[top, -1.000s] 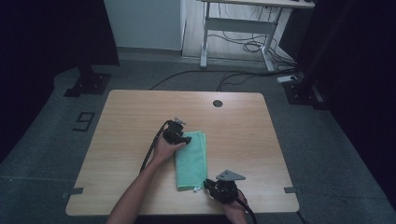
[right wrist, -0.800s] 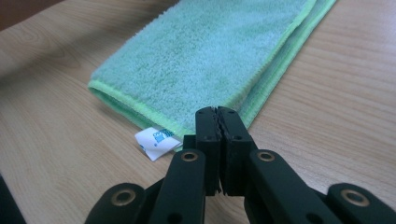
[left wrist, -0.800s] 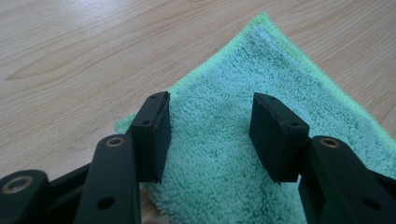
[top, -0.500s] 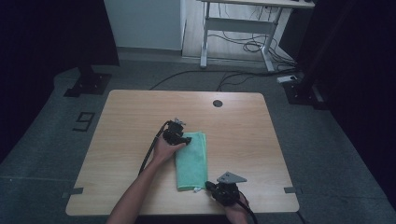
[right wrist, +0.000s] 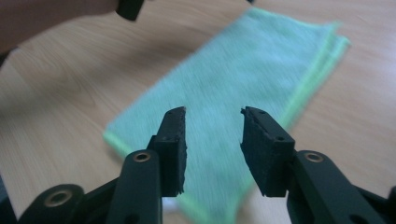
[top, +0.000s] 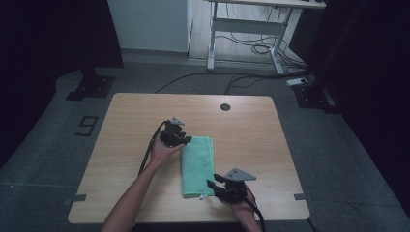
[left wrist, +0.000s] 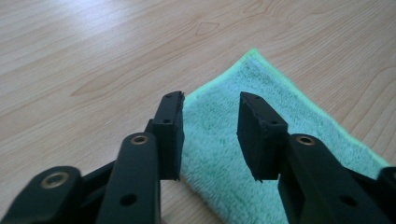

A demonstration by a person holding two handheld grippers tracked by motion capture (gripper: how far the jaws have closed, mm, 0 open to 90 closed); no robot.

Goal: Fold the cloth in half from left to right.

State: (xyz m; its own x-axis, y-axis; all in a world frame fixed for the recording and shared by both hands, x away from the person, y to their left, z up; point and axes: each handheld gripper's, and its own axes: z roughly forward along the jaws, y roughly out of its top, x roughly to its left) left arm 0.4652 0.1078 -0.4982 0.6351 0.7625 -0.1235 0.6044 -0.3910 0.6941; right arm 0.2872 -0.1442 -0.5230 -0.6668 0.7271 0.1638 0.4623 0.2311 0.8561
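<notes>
So the towel (top: 197, 166) is lying flat on the table (top: 130, 121), folded into a long narrow strip that runs away from the person, sitting a bit toward the near edge and roughly mid-table. Starting on the left: the left gripper (top: 186, 140) is right at the towel's far left corner, and compared with a second ago it's lifted a little off the cloth. In the left gripper view its jaws stand apart with only air between them, the towel's corner (left wrist: 252, 53) lying loose on the wood underneath, and they've just been closing in a bit, though not on anything. Moving right, the right gripper (top: 211, 185) is down at the near end of the strip, by the bottom right corner. A second ago it sat lower and looked pinched down there; now its jaws have just been opening and in the right gripper view they're clearly parted, nothing caught between them, the towel (right wrist: 243, 88) spread out below and a bit blurred like the hand is on the move. My read: both ends have been let go, so this fold looks done and laid down. The edges seem to line up pretty well, with the lighter green hem showing along the right side. If there's another fold coming I'd guess it's end to end, which would mean re-grabbing two corners at one short end.
</notes>
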